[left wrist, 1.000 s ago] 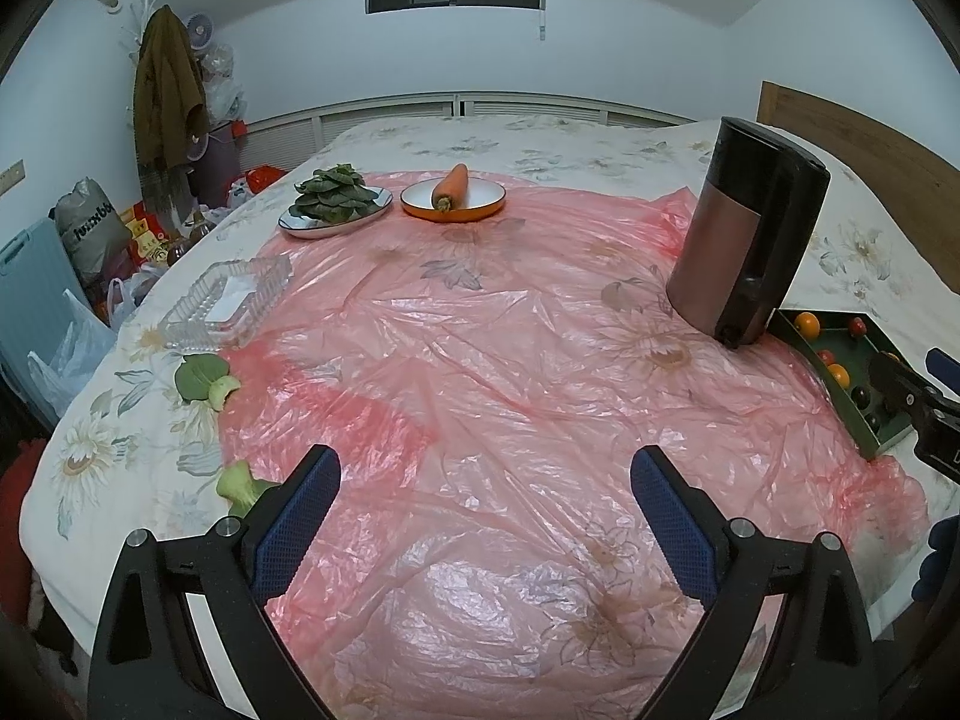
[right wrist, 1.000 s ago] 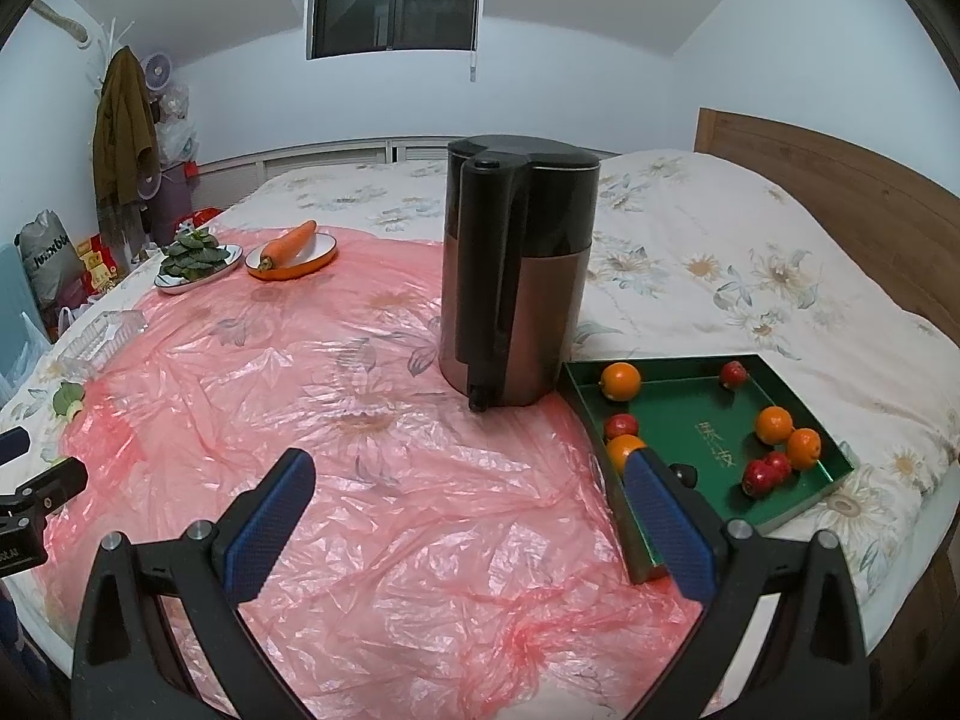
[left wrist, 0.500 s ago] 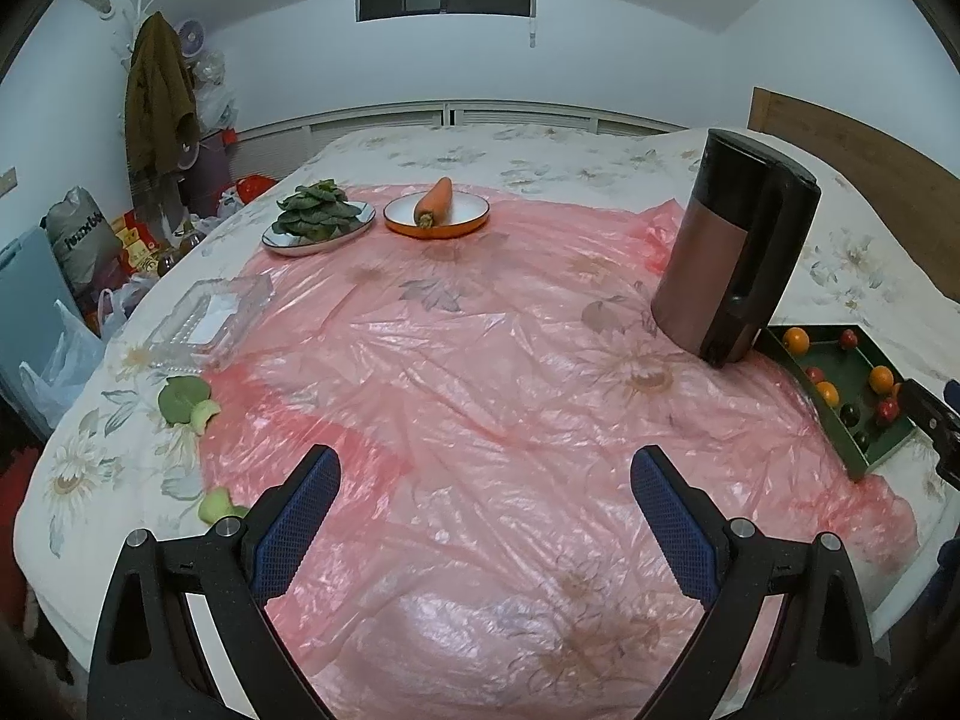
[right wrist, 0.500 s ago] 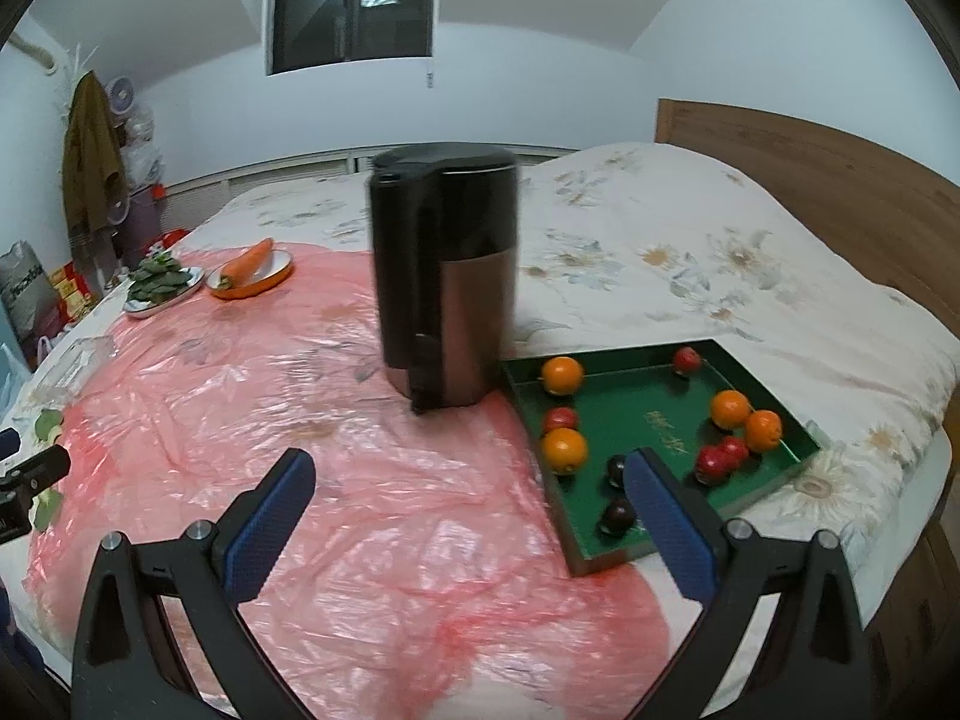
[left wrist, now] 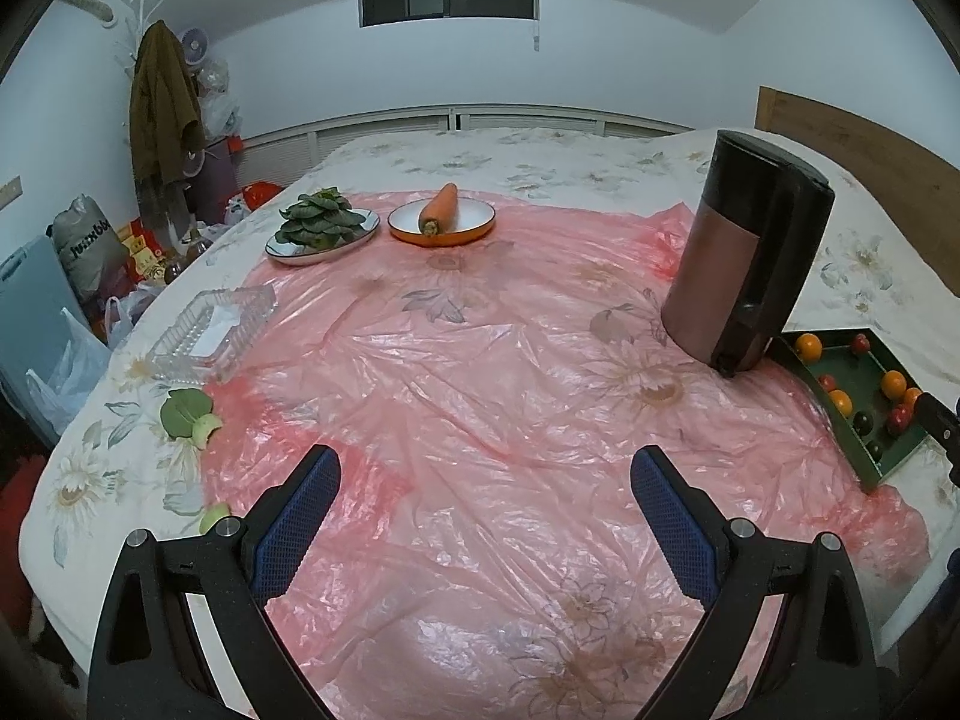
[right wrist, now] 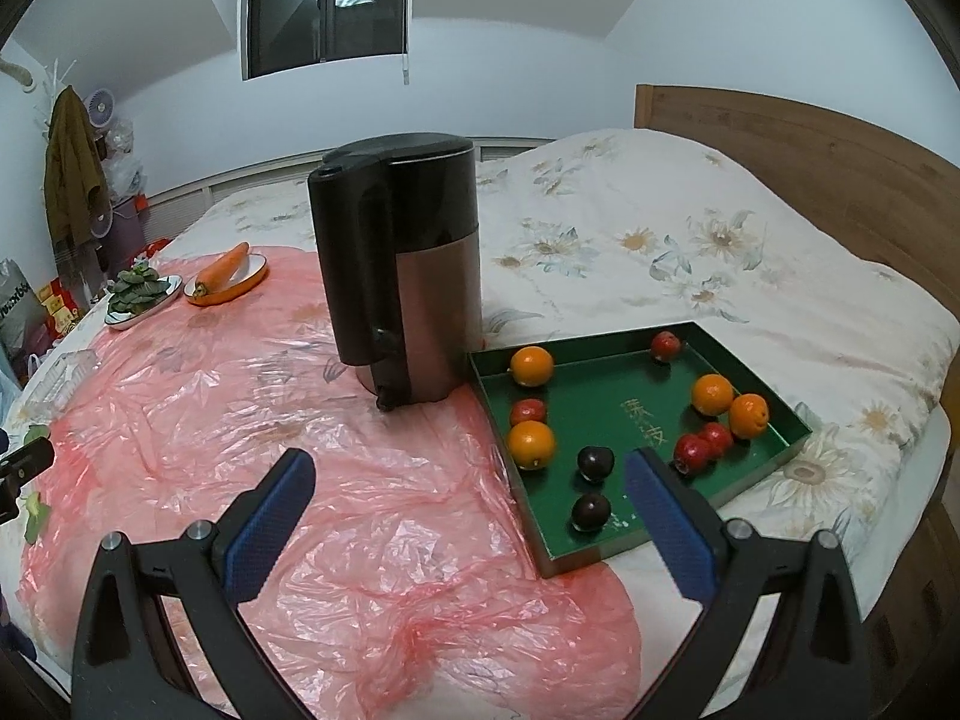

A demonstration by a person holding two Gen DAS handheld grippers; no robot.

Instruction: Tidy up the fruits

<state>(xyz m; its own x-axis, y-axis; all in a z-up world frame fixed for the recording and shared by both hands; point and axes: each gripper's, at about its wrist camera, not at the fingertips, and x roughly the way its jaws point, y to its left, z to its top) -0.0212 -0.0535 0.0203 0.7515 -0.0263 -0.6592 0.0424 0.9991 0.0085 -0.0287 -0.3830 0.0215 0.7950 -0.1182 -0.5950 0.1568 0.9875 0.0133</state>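
Note:
A green tray [right wrist: 606, 396] on the bed holds several oranges [right wrist: 531, 365], red fruits [right wrist: 666, 345] and two dark plums [right wrist: 595, 462]. It also shows at the right edge of the left wrist view [left wrist: 852, 426]. My right gripper [right wrist: 468, 468] is open and empty, above the pink plastic sheet [right wrist: 240, 396], with its right finger over the tray's near edge. My left gripper [left wrist: 483, 468] is open and empty over the sheet [left wrist: 480, 372], far left of the tray.
A tall brown and black kettle [right wrist: 399, 276] stands just left of the tray. A carrot on an orange plate [left wrist: 442, 217], a plate of greens [left wrist: 323, 228], a clear plastic tray [left wrist: 211, 330] and loose green vegetable pieces [left wrist: 186, 414] lie farther left.
The right gripper has swung right, bringing the tray closer and more central. The left gripper has pulled back a little, so the scene sits farther away.

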